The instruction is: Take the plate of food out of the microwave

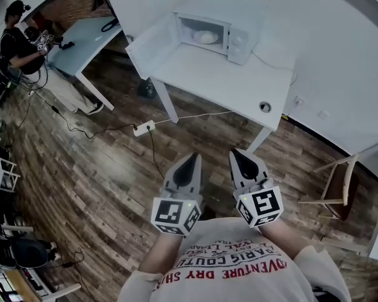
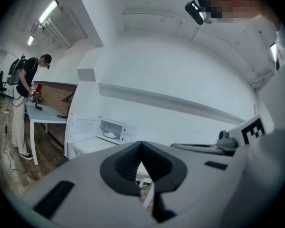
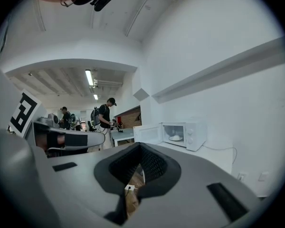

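The plate (image 1: pixel 205 37) sits inside the microwave (image 1: pixel 239 39), whose door (image 1: pixel 152 46) hangs open, at the back of a white table (image 1: pixel 220 80); what lies on it looks like a pale mound, though it is too small to tell. Well short of the table, the left gripper (image 1: pixel 192 158) and right gripper (image 1: pixel 239 155) are held side by side close to the person's chest. Both point toward the table, with jaws clenched on nothing.
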The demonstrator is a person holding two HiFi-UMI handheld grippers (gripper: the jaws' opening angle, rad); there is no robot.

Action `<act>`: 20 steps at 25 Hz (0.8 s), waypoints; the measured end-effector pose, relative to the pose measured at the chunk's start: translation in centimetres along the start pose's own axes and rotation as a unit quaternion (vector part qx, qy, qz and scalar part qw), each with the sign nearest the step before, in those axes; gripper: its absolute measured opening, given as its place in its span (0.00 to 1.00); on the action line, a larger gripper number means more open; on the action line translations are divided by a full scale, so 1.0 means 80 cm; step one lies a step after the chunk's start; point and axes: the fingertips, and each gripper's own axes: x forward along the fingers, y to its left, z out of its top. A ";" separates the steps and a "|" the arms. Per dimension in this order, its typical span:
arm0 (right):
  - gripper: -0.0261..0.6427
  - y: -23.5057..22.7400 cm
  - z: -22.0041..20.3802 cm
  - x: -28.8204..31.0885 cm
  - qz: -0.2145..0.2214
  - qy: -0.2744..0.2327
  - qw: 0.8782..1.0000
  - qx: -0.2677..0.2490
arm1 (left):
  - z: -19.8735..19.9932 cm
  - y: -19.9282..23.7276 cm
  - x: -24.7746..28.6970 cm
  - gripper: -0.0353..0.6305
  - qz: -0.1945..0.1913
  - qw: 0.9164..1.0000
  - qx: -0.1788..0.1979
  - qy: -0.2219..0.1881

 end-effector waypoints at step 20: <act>0.05 0.003 0.003 0.229 -0.033 0.035 0.999 -0.004 | 0.006 0.208 0.109 0.06 -0.011 0.999 -0.033 0.035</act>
